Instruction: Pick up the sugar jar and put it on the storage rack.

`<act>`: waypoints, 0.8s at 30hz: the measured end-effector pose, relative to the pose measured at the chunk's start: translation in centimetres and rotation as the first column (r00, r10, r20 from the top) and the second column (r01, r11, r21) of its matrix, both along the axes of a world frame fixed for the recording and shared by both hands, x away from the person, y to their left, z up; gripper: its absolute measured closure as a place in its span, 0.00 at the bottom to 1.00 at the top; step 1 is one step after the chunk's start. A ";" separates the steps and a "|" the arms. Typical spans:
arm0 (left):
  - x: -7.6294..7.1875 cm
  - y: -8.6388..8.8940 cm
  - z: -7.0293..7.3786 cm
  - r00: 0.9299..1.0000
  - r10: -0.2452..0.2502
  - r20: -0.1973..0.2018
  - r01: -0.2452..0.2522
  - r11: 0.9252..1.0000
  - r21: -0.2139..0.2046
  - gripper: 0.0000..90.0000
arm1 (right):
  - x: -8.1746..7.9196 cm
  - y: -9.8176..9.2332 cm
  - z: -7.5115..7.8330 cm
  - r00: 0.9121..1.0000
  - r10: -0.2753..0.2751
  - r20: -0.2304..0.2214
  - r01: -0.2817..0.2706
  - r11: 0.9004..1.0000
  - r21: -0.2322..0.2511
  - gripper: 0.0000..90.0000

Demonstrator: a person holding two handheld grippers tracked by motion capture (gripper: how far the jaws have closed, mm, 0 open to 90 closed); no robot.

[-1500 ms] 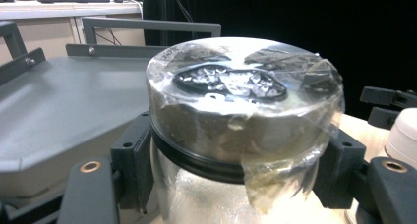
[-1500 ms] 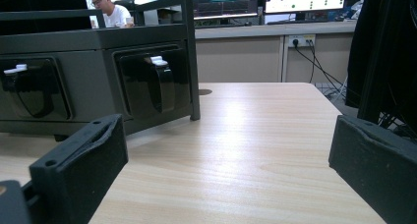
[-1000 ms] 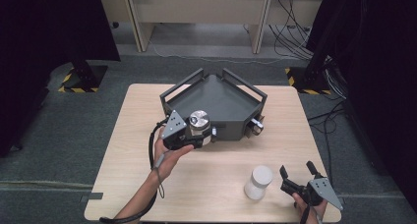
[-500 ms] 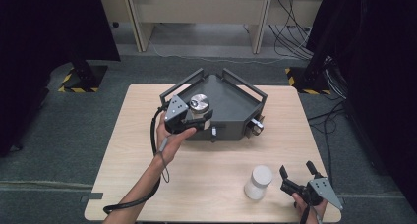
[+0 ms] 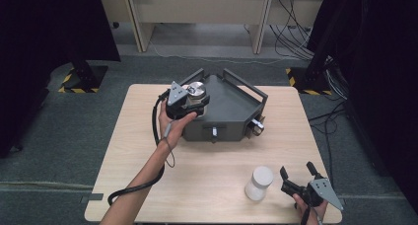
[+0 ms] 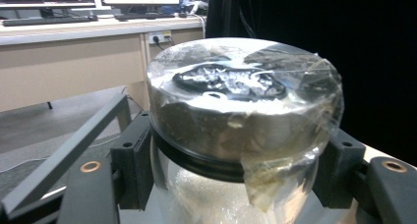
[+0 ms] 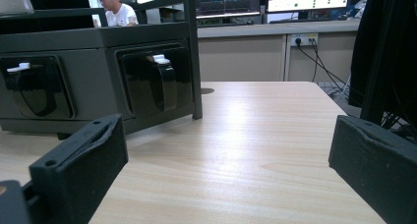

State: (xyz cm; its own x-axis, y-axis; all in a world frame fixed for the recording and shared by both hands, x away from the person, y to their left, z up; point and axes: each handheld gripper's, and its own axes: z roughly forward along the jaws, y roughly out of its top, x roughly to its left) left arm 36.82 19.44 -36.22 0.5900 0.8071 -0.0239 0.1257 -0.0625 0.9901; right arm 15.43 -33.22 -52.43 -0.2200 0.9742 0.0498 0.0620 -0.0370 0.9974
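L hand-held gripper (image 5: 193, 102) is clamping a glass jar w/ a metal lid (image 5: 196, 90) just under the lid; I'm holding it above the near-left part of the dark grey tray (image 5: 231, 106). In the left gripper view the black pads (image 6: 133, 155) are pressing on both sides of the jar's neck, and the lid (image 6: 243, 98) is wearing crinkled clear film w/ a loose flap hanging down the front. The tray w/ its rail handles is sitting at the far-centre of the counter (image 5: 207, 170).

R hand-held gripper (image 5: 296, 180) is resting at the near-right corner of the counter, jaws spread wide w/ nothing between them; the right gripper view is showing bare wood betw. the two pads (image 7: 83, 160). A white lidded jar (image 5: 259, 183) is standing just beside it, to its left, not touching.
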 end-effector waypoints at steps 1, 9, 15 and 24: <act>0.0 0.0 0.0 1.000 0.000 0.000 0.000 1.000 0.000 0.34 | 0.0 0.0 0.0 1.000 0.000 -0.001 0.000 1.000 0.001 0.02; 1.3 -0.4 -0.8 0.998 0.055 -0.015 -0.055 0.998 0.003 0.35 | 0.0 0.0 0.0 1.000 0.000 0.000 0.000 1.000 -0.001 0.02; 2.0 -0.7 -1.3 0.996 0.080 -0.025 -0.079 0.997 0.017 0.34 | 0.0 0.0 0.0 1.000 0.001 0.000 -0.001 1.000 -0.002 0.02; 2.6 -1.0 -2.1 0.994 0.103 -0.033 -0.102 0.994 0.033 0.34 | 0.0 0.0 0.0 1.000 0.005 -0.001 -0.005 1.000 -0.001 0.02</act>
